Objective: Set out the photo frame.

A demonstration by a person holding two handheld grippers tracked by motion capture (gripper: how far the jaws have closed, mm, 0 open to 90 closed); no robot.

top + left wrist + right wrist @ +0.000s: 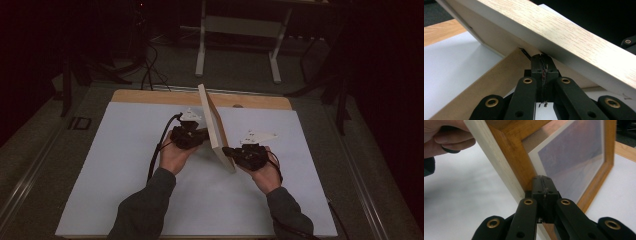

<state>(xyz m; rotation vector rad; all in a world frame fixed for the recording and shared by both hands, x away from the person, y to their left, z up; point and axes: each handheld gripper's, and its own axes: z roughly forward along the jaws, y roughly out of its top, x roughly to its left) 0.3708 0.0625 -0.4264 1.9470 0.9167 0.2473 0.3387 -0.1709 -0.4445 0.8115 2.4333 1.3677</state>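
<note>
on the white table mat [125, 190] a wooden picture frame [214, 125] stands on edge, a pale print behind its glass. the left gripper [200, 134] and right gripper [228, 150] press against it, jaws closed with nothing between them.

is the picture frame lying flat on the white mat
No, the picture frame stands tilted on edge on the white mat.

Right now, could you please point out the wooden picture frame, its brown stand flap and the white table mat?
wooden picture frame [214, 127]: high view, pale side edge.
brown stand flap [491, 85]: left gripper view, flat face.
white table mat [125, 165]: high view, bare area left of the hands.
</note>
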